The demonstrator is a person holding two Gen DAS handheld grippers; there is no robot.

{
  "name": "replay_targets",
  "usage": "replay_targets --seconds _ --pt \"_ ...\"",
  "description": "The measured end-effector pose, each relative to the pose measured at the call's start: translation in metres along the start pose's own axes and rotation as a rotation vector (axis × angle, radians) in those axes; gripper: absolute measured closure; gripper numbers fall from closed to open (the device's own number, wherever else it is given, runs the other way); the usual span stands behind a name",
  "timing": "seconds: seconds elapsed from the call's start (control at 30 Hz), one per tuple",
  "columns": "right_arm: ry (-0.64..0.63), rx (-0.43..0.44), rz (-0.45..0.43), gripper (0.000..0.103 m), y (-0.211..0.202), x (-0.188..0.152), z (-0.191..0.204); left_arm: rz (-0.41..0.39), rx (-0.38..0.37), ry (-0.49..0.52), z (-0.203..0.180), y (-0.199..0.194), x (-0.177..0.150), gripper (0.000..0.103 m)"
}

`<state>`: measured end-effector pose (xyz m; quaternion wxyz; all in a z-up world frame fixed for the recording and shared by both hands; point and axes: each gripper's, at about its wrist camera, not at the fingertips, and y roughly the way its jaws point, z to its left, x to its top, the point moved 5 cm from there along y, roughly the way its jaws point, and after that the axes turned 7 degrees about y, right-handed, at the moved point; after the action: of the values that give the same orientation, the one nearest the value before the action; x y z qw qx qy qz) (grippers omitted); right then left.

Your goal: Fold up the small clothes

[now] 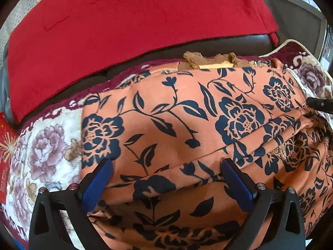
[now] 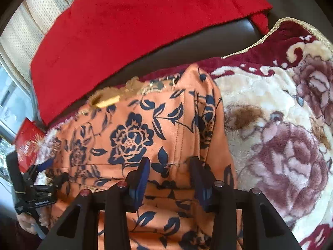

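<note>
A: At far left in our left wrist view we note a red packet (image 1: 4,145) at the edge of the floral plush blanket (image 1: 41,150), with a red cloth (image 1: 129,25) draped behind it over the dark sofa (image 1: 229,43).

B: Confirmed. The orange floral garment (image 1: 177,112) lies spread on the blanket, its tan collar trim (image 1: 208,61) at the far edge. Our left gripper (image 1: 166,175) stands wide open, blue pads either side of a raised fold, not closed on it.

A: Further right, our right gripper (image 2: 169,173) is partly open over the garment near its right edge; whether its pads (image 2: 139,179) touch the cloth we cannot tell
</note>
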<state>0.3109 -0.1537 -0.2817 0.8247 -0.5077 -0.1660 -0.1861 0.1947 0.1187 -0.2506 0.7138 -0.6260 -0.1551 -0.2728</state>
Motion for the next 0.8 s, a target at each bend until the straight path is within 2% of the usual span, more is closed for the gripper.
replay_targets --seconds 0.13,0.2,0.27,0.47,0.53,0.6,0.7,0.8 --pt "0.007 0.027 -0.053 0.054 -0.038 -0.002 -0.008 -0.054 0.009 -0.008 0.006 -0.022 -0.011 0.000" --pt "0.013 0.055 -0.059 0.053 -0.059 -0.014 -0.014 -0.093 0.019 -0.027 0.015 -0.042 -0.023 0.000" --pt "0.010 0.068 -0.067 0.045 -0.077 -0.030 -0.022 -0.115 0.006 -0.069 0.025 -0.060 -0.039 0.000" --pt "-0.059 -0.010 -0.015 0.044 -0.124 -0.090 -0.044 -0.129 -0.018 -0.206 0.049 -0.117 -0.117 0.000" --pt "-0.085 -0.021 0.012 0.039 -0.134 -0.113 -0.050 -0.120 0.001 -0.228 0.053 -0.135 -0.145 0.000" --pt "-0.112 -0.023 0.038 0.039 -0.138 -0.133 -0.054 -0.091 0.013 -0.248 0.057 -0.147 -0.172 0.000" --pt "-0.144 -0.051 0.063 0.039 -0.139 -0.163 -0.064 -0.022 -0.029 -0.291 0.055 -0.149 -0.208 0.000" --pt "-0.127 -0.056 0.082 0.039 -0.135 -0.179 -0.074 0.036 -0.066 -0.351 0.054 -0.145 -0.240 0.000"
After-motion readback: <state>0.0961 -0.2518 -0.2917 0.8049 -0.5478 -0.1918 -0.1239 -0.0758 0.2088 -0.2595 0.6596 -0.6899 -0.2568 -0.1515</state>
